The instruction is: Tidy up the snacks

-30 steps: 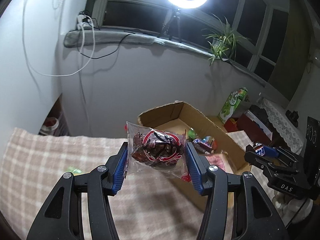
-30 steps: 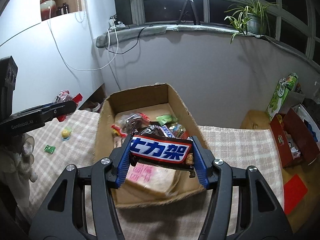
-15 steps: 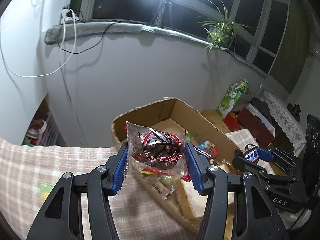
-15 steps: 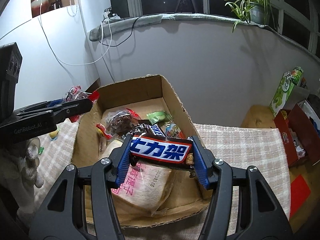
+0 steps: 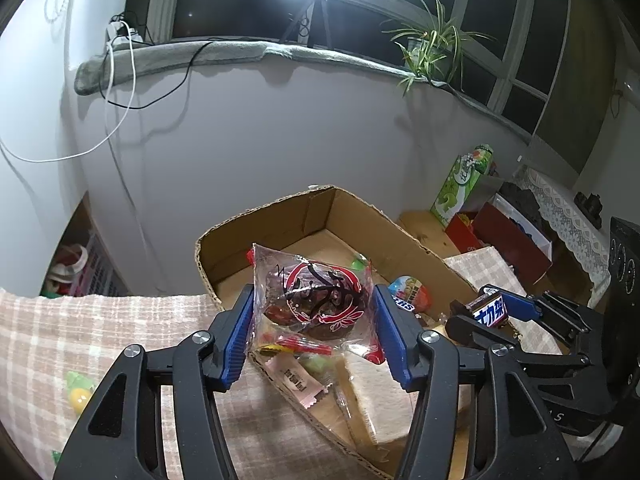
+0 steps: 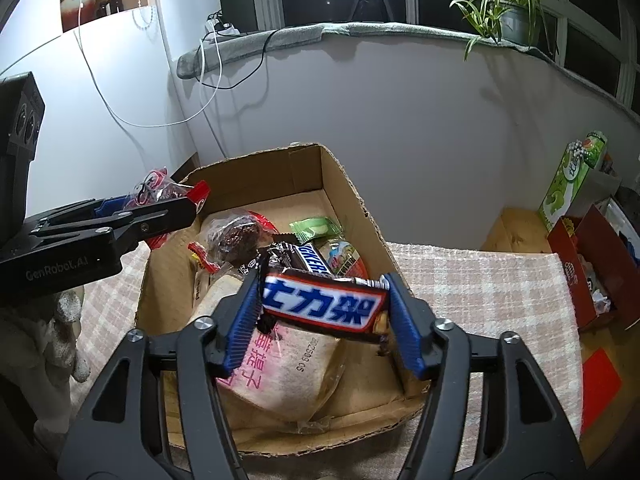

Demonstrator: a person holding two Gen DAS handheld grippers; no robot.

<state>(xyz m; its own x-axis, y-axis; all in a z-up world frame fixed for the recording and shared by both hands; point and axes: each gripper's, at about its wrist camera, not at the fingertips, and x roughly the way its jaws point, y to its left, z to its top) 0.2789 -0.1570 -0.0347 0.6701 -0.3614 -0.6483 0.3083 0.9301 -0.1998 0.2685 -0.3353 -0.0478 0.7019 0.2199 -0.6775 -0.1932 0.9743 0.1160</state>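
My left gripper is shut on a clear packet with a dark cake and red print, held above the near left part of an open cardboard box. It also shows in the right wrist view over the box's left wall. My right gripper is shut on a Snickers bar above the box's front half; it also shows in the left wrist view. Inside the box lie several snacks: a bread packet, a second cake packet, a green sachet.
The box sits on a checked cloth. Small green and yellow sweets lie on the cloth at the left. A green carton and a red box stand to the right. A grey wall rises behind the box.
Both grippers have moved forward over the box with their snacks still held. The left one came from the cloth to above the box's left part.
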